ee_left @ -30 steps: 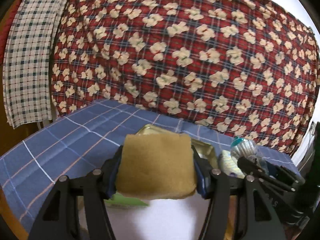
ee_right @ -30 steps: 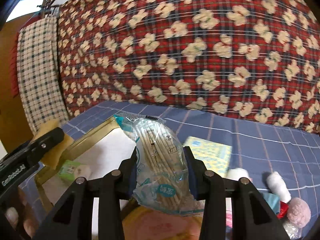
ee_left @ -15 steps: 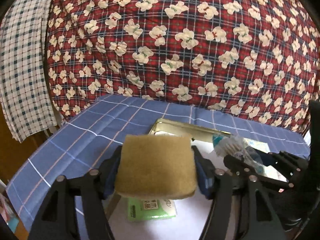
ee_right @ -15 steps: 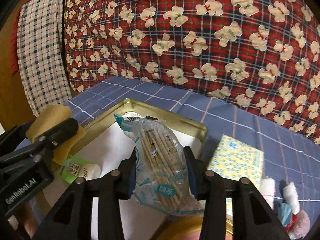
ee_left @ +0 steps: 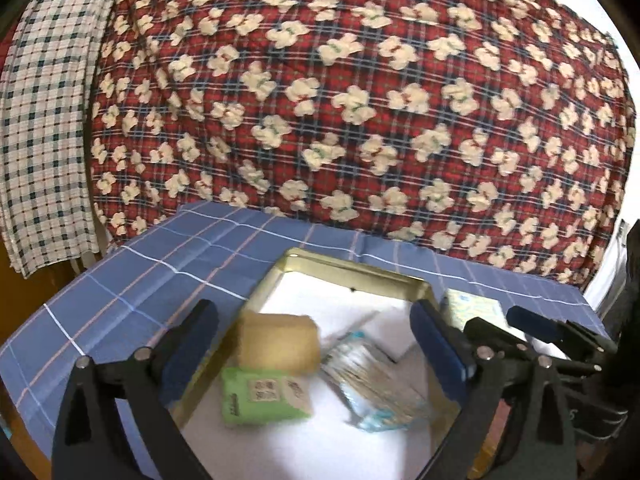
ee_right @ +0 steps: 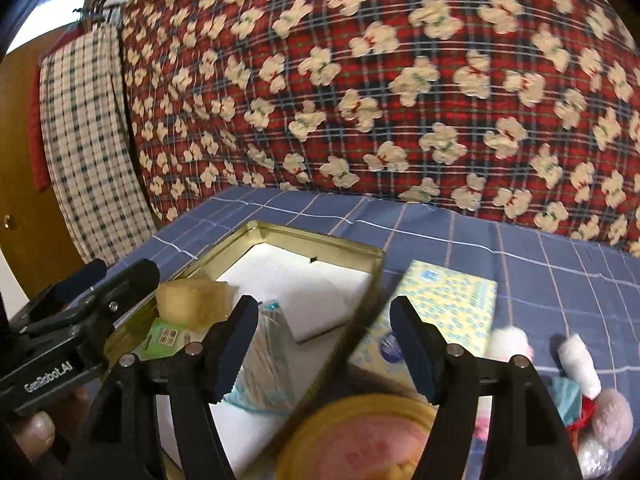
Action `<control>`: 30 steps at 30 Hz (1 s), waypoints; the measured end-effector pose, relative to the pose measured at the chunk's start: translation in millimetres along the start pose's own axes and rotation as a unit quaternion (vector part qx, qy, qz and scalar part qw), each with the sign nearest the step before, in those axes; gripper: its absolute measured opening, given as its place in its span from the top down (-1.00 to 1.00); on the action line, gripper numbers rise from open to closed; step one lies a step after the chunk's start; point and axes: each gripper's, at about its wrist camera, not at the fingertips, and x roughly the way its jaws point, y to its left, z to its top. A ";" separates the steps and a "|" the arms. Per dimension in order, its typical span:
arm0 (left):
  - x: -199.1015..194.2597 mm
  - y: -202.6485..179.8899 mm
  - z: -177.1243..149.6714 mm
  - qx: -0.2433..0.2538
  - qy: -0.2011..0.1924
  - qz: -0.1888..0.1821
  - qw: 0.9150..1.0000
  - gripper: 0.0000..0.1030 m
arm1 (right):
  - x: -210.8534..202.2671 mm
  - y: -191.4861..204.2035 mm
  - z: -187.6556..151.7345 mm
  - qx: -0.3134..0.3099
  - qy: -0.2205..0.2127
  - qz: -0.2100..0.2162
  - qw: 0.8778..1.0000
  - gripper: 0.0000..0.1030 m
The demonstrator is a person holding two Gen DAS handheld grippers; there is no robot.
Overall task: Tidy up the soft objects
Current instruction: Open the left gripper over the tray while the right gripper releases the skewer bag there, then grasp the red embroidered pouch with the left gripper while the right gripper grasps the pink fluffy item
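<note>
My left gripper (ee_left: 316, 340) hangs over the gold tin (ee_left: 352, 270), its jaws opening wide with nothing pressed between them. The tan sponge (ee_left: 276, 346), blurred, sits below it in the tin against a green pack (ee_left: 264, 400). Beside them lies the clear bag of cotton swabs (ee_left: 372, 388). My right gripper (ee_right: 324, 340) is also opening. The bag of cotton swabs (ee_right: 264, 364) rests in the tin (ee_right: 320, 240) just left of its left finger, free of the pads. The right wrist view also shows the sponge (ee_right: 192, 300) and my left gripper (ee_right: 120, 276).
A yellow tissue pack (ee_right: 444, 300) lies right of the tin on the blue checked cloth (ee_right: 560, 272). White and pink pom-pom toys (ee_right: 576, 360) lie further right. A round yellow lid (ee_right: 360, 440) sits near the bottom edge. A red patterned quilt (ee_left: 360, 100) rises behind.
Both grippers have opened. The sponge has left the left jaws and the swab bag has left the right jaws; both now lie in the tin.
</note>
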 end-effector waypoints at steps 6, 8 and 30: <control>-10.9 -37.9 -11.4 0.029 -0.005 -0.033 0.999 -0.91 | -35.7 -32.1 -21.3 -0.003 -0.021 -0.028 0.999 -0.37; -14.4 -53.3 -16.3 0.039 -0.005 -0.048 0.998 -0.91 | -49.1 -48.8 -28.3 0.005 -0.031 -0.039 0.999 -0.37; -11.8 -244.2 -88.6 0.207 0.081 -0.181 0.958 -0.91 | -115.9 -220.6 -97.9 0.117 -0.023 -0.224 0.967 -0.37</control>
